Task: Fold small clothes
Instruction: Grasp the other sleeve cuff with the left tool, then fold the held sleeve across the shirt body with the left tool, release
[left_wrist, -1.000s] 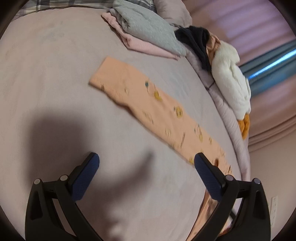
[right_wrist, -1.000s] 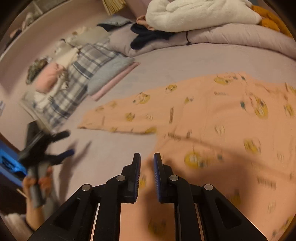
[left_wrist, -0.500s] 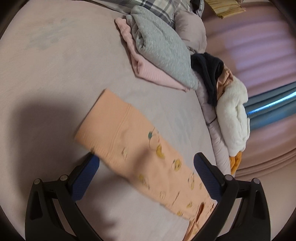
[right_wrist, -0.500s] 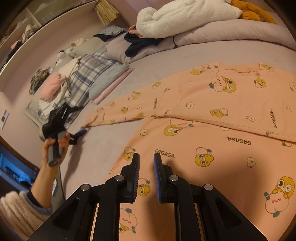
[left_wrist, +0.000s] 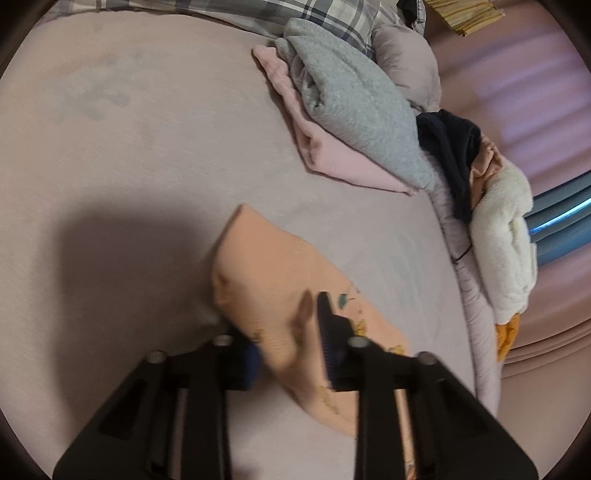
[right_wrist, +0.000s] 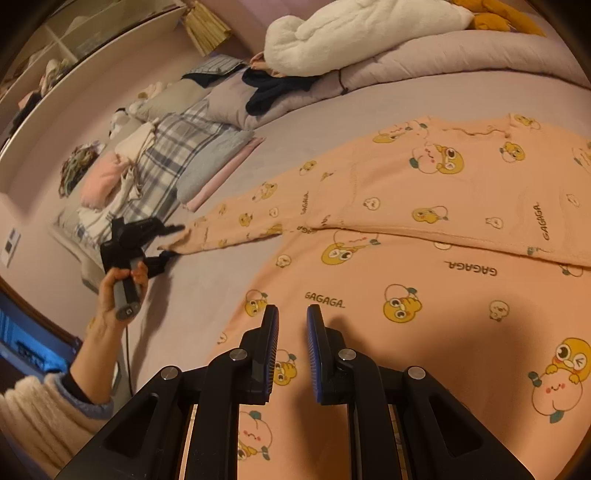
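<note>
A peach cartoon-print top (right_wrist: 424, 258) lies spread on the lilac bed. Its long sleeve (right_wrist: 251, 218) stretches left to the cuff (left_wrist: 266, 280). My left gripper (left_wrist: 288, 332) has closed on the cuff end of the sleeve, with cloth bunched between the blue pads; it also shows in the right wrist view (right_wrist: 162, 240), held by a hand at the sleeve tip. My right gripper (right_wrist: 291, 343) hovers over the top's lower body, its pads a narrow gap apart with nothing between them.
Folded grey and pink clothes (left_wrist: 347, 122) lie behind the cuff. A dark garment (left_wrist: 454, 155) and a white fluffy toy (left_wrist: 506, 240) rest on the rolled duvet at the bed's right edge. Plaid bedding and piled clothes (right_wrist: 159, 166) line the far side.
My left gripper moved forward to the sleeve cuff and closed on it from wide open. The right gripper stayed over the top's body, its narrow gap unchanged.
</note>
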